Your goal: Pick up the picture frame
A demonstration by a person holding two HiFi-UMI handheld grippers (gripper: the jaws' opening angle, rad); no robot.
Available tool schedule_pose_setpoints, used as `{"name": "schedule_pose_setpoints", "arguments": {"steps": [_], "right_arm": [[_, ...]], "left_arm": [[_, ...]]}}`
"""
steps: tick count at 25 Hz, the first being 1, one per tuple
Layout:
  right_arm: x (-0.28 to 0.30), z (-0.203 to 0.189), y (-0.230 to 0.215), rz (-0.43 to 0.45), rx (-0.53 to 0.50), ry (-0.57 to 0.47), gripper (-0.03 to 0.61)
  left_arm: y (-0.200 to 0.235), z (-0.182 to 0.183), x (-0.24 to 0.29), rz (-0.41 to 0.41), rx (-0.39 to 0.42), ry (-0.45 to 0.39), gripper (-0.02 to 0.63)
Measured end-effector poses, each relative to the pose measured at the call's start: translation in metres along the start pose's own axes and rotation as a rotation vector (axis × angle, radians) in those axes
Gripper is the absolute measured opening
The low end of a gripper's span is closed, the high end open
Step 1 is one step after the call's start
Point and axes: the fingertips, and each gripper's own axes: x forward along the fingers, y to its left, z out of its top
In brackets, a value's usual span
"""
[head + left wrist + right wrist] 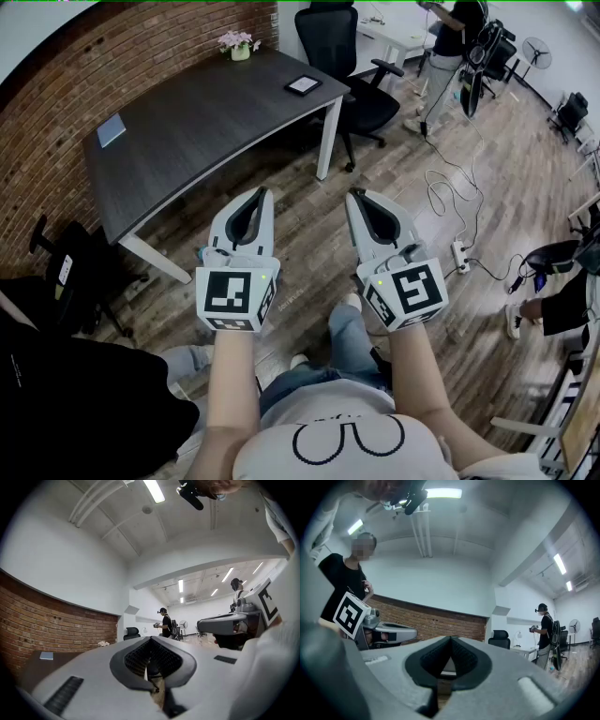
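Observation:
The picture frame (303, 84), small, black-edged with a pale middle, lies flat near the far right corner of the dark desk (197, 131). Both grippers are held out level over the wooden floor, well short of the desk and side by side. My left gripper (266, 193) is shut with nothing in it, its tips together in the left gripper view (151, 638). My right gripper (355, 196) is likewise shut and empty (451, 639). Neither touches the frame, which lies beyond them and slightly to the right of the gap between them.
On the desk stand a small flower pot (239, 45) at the back and a blue-grey notebook (111, 129) at the left. A black office chair (354, 56) is behind the desk's right end. Cables and a power strip (460, 254) lie on the floor. People stand at the back (452, 37) and right (561, 302).

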Motion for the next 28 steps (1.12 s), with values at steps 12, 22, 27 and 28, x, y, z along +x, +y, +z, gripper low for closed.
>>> {"name": "schedule_pose_setpoints", "arguments": {"steps": [12, 22, 27, 28], "right_arm": [[0.077, -0.029, -0.076, 0.038, 0.02, -0.04, -0.005], [0.18, -0.058, -0.206, 0.11, 0.037, -0.031, -0.005], [0.224, -0.079, -0.264, 0.146, 0.05, -0.027, -0.005], [0.231, -0.083, -0.274, 0.151, 0.055, -0.024, -0.005]], "left_arm": [[0.021, -0.026, 0.106, 0.03, 0.016, 0.024, -0.002], [0.029, -0.042, 0.268, 0.093, 0.005, 0.034, -0.002], [0.035, -0.054, 0.336, 0.138, 0.01, 0.035, -0.002], [0.036, -0.057, 0.347, 0.144, 0.01, 0.04, -0.002]]}}
